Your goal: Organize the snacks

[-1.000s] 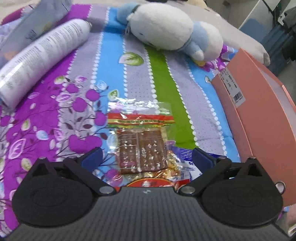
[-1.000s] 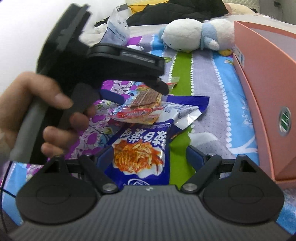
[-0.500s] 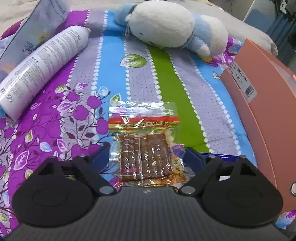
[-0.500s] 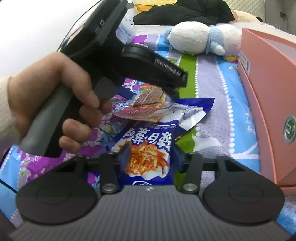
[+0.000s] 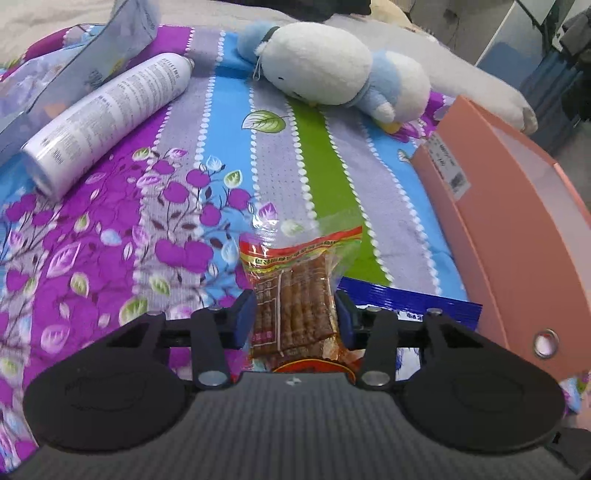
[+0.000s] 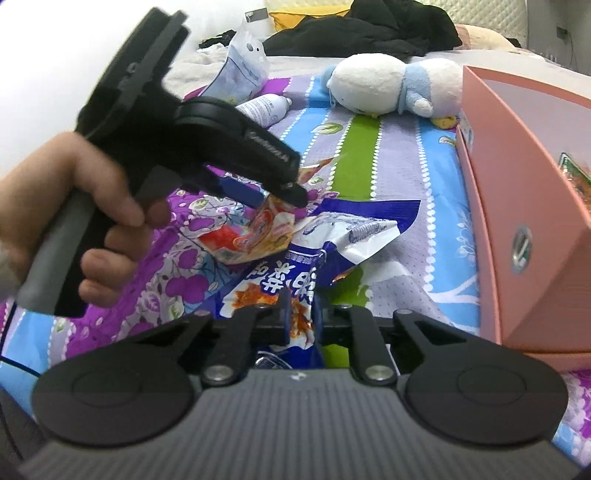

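Observation:
My left gripper [image 5: 294,317] is shut on a clear packet of brown dried-tofu snack [image 5: 295,295] with a red and yellow band, tilting it up off the bedspread. In the right wrist view the left gripper [image 6: 291,192] pinches that packet's orange end [image 6: 255,236]. My right gripper [image 6: 300,321] is shut on a blue and white snack bag [image 6: 332,240] lying on the bedspread; the bag also shows in the left wrist view [image 5: 410,306]. A pink box [image 6: 524,206] stands at the right with a snack packet [image 6: 576,177] inside it.
A white spray can [image 5: 110,114] and a pale pouch [image 5: 92,66] lie at the far left. A white and blue plush toy [image 5: 332,70] lies at the back. The pink box's wall [image 5: 517,221] bounds the right side. Dark clothing [image 6: 369,29] is heaped behind.
Both grippers have closed from open: the left on the tofu packet, which now tilts up, the right on the blue bag. Both moved slightly forward.

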`<state>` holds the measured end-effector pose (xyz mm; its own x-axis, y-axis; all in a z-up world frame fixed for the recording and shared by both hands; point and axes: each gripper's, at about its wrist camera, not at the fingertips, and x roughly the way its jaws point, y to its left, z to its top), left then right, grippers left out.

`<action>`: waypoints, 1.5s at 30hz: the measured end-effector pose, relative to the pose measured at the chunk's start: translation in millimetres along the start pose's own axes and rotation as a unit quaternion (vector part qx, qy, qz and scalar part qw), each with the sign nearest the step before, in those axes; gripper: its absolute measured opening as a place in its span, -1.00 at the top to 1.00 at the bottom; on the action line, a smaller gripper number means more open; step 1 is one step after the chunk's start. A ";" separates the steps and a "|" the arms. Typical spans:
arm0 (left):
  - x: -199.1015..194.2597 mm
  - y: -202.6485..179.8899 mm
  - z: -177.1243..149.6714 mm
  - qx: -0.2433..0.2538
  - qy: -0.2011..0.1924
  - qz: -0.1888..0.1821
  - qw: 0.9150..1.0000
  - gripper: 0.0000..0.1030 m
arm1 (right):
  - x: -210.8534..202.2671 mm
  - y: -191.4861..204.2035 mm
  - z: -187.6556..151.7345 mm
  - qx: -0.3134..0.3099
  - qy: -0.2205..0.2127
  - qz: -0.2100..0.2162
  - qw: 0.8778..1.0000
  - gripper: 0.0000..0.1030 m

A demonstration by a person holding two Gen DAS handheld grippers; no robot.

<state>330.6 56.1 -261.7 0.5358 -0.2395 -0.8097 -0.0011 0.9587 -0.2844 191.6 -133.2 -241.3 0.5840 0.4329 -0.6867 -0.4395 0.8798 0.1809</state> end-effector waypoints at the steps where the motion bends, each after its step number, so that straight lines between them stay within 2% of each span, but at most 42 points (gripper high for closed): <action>1: -5.2 0.3 -3.8 -0.003 -0.002 -0.002 1.000 0.01 | -2.9 -0.8 -1.7 0.001 0.000 -0.001 1.000 0.71; 13: -59.7 -6.6 -60.6 -0.007 -0.006 -0.007 1.000 0.03 | -51.6 -10.9 -29.3 0.013 0.003 -0.001 1.000 0.72; 19: -68.2 -15.9 -85.5 -0.011 0.008 -0.008 1.000 0.03 | -72.1 -23.3 -47.2 0.040 0.006 -0.010 0.999 0.72; 27: -71.2 -19.9 -94.8 0.001 0.010 0.019 1.000 0.02 | -79.0 -42.8 -63.3 0.070 0.029 -0.034 0.997 0.67; 33: -75.6 -14.5 -96.0 0.013 0.012 0.043 0.999 -0.01 | -75.8 -45.7 -64.1 0.084 0.034 -0.036 0.995 0.62; 34: -77.7 -12.8 -96.6 0.007 0.009 0.043 0.999 -0.18 | -76.8 -45.6 -63.8 0.087 0.032 -0.036 0.995 0.59; 35: -80.1 -11.3 -97.5 0.002 0.007 0.041 0.999 -0.42 | -77.2 -46.1 -63.4 0.089 0.031 -0.038 0.995 0.51; 36: -83.0 -10.0 -98.0 -0.002 0.004 0.041 0.999 -0.52 | -77.1 -46.6 -62.1 0.092 0.031 -0.039 0.995 0.27; 37: -86.5 -9.2 -98.5 -0.003 -0.003 0.044 0.999 -0.58 | -79.2 -48.0 -61.7 0.095 0.027 -0.042 0.994 0.14; 39: -92.1 -8.6 -98.6 -0.003 -0.011 0.043 0.999 -0.63 | -82.6 -50.5 -60.8 0.104 0.016 -0.042 0.994 -0.26; 40: -94.0 -8.0 -98.4 -0.007 -0.013 0.041 0.999 -0.70 | -82.8 -51.9 -60.1 0.109 0.013 -0.040 0.993 -0.38; 41: -96.2 -7.0 -98.4 -0.011 -0.016 0.040 0.999 -0.76 | -82.1 -53.2 -59.6 0.115 0.012 -0.036 0.993 -0.67; 42: -98.2 -5.9 -98.7 -0.015 -0.019 0.038 0.999 -0.78 | -81.2 -53.3 -59.1 0.118 0.010 -0.033 0.992 -0.79; 45: -102.0 -2.5 -102.5 -0.030 -0.027 0.035 0.999 -0.84 | -78.6 -49.0 -57.5 0.120 0.000 -0.030 0.992 -0.80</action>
<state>189.4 62.4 -231.0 0.5780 -0.1615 -0.7999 -0.0904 0.9615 -0.2594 128.0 -221.6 -236.7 0.6050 0.3776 -0.7010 -0.2283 0.9257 0.3016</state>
